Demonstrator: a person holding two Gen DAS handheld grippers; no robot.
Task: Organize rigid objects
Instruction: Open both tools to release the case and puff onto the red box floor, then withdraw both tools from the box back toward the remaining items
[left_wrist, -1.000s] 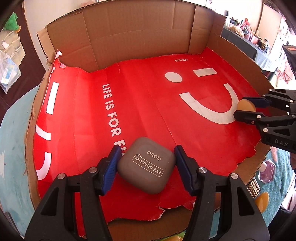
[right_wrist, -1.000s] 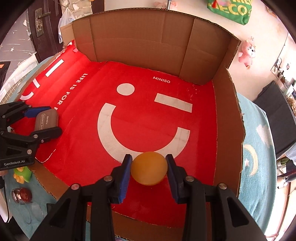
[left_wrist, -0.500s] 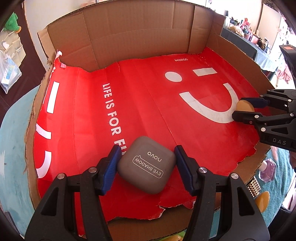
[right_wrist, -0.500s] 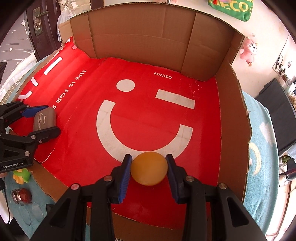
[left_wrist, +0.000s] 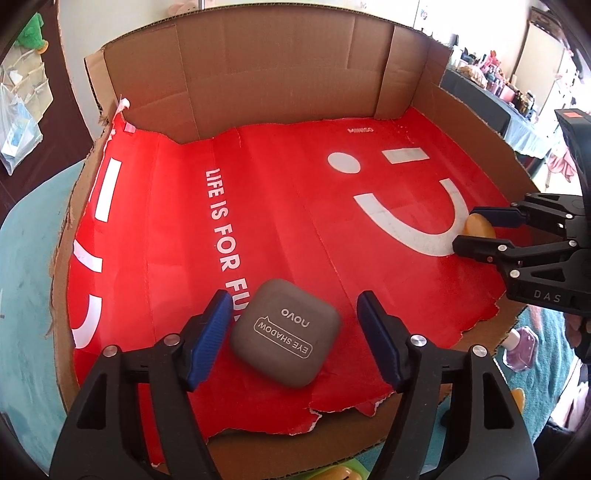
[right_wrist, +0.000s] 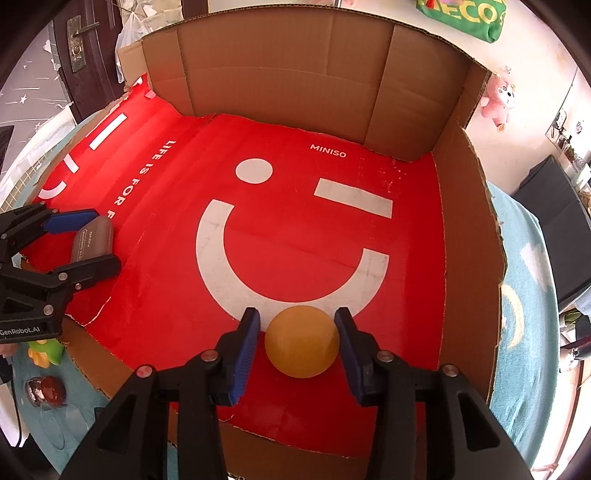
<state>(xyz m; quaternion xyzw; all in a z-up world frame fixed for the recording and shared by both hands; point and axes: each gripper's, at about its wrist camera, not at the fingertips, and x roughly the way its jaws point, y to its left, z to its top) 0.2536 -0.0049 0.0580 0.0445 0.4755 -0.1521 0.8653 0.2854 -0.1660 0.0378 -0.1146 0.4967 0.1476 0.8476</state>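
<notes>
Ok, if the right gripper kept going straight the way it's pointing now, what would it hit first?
Most likely the orange ball, which sits between the right gripper and its just-opened jaws. Behind it lies the red liner of the cardboard box, though depth is uncertain.

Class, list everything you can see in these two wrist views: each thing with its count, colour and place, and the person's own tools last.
Cardboard tray: one, brown walls, red printed floor, on a teal cloth.
Eye shadow case: one, grey, near left part of the floor.
Ball: one, orange, near edge below the white smile.
Duck toy: one, green and yellow, on the cloth left of the tray.
Purple bottle: one, on the cloth right of the tray.
Left tongs: black with blue pads, jaws just opened, astride the case.
Right tongs: same colours, jaws just opened, astride the ball.
</notes>
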